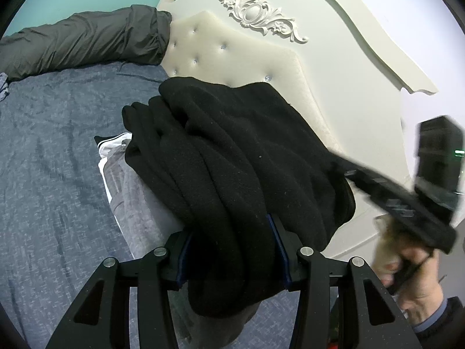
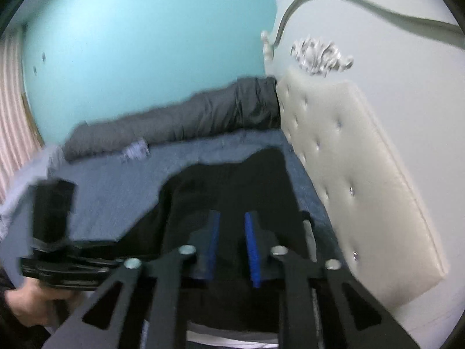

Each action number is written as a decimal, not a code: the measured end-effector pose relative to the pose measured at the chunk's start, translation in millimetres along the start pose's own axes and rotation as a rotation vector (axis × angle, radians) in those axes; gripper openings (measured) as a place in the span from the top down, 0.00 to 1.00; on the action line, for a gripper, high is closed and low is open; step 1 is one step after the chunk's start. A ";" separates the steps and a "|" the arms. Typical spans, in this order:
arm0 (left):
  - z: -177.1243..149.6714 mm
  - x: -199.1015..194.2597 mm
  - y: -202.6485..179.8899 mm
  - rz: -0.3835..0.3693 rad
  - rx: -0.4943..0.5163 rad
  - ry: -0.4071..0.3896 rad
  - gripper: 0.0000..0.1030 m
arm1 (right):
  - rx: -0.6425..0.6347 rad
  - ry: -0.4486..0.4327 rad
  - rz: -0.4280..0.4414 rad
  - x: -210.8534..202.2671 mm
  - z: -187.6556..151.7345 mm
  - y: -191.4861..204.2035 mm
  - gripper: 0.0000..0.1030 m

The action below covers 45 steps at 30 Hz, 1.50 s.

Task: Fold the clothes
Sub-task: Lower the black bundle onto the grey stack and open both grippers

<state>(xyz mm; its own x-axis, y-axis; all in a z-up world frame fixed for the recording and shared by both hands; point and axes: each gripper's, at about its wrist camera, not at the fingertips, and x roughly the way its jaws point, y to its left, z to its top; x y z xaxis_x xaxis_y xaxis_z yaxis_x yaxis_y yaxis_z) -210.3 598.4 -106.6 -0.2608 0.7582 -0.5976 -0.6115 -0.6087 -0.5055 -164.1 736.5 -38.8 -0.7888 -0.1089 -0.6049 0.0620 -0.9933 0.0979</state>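
- We have a black fleece garment (image 1: 238, 174), bunched into several thick folds, resting on top of a grey garment with white trim (image 1: 128, 180) near the head end of the bed.
- In the left wrist view the left gripper (image 1: 232, 250) is clamped on the near edge of the fleece; the bundle fills the gap between its blue pads (image 1: 277, 244).
- The right gripper (image 2: 232, 247) hovers over the same black fleece (image 2: 232, 180); its blue pads (image 2: 251, 250) stand a little apart and nothing sits between them, so we read it as released.
- The right wrist view is blurred, so we cannot tell whether its fingers touch the cloth.
- We judge the step in hand to be setting the folded fleece onto the pile, or gathering it for one last fold; which of the two we cannot tell.
- The next move calls for a steady left grip while the right tongs take a free edge, so the thick layers do not slide apart.
- Around the pile lie the blue-grey bedspread (image 1: 52, 145), a dark grey rolled quilt (image 1: 87, 40) along the teal wall (image 2: 145, 43), and the cream tufted headboard (image 1: 221, 55) just beside the fleece.
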 end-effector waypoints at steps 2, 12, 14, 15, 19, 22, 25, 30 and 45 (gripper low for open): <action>-2.6 -7.6 4.5 -0.006 -0.004 -0.002 0.52 | 0.033 0.040 -0.026 16.0 -7.3 -6.1 0.91; 26.4 -55.1 -13.2 0.068 0.114 -0.145 0.51 | 0.128 0.012 0.017 28.3 -15.3 -25.3 0.92; 32.7 -36.9 -22.3 0.082 0.163 -0.101 0.51 | 0.120 0.013 0.017 30.4 -13.3 -23.1 0.92; 34.0 -26.5 -26.1 0.092 0.183 -0.080 0.51 | 0.120 0.013 0.016 30.6 -13.4 -22.7 0.92; 25.7 3.2 -24.9 0.115 0.211 -0.014 0.52 | 0.130 0.014 0.018 33.2 -14.4 -26.0 0.93; 13.2 12.7 -13.4 0.122 0.204 0.008 0.54 | 0.135 0.015 0.021 36.5 -17.6 -32.4 0.93; 5.2 14.2 -8.2 0.127 0.203 0.014 0.55 | 0.151 0.026 0.025 42.5 -24.8 -42.7 0.96; 2.8 19.0 -9.2 0.134 0.211 0.020 0.56 | 0.189 0.027 0.010 55.0 -40.7 -54.6 1.00; 21.4 2.2 -40.9 0.142 0.293 0.014 0.58 | 0.211 -0.060 0.031 21.7 -23.1 -54.1 1.00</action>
<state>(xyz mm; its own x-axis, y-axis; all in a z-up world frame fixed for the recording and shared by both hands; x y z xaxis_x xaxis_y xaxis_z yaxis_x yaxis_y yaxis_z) -201.8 630.0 -74.0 -0.3498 0.6663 -0.6586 -0.7594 -0.6133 -0.2171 -170.4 786.9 -75.5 -0.8240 -0.1307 -0.5513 -0.0374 -0.9584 0.2831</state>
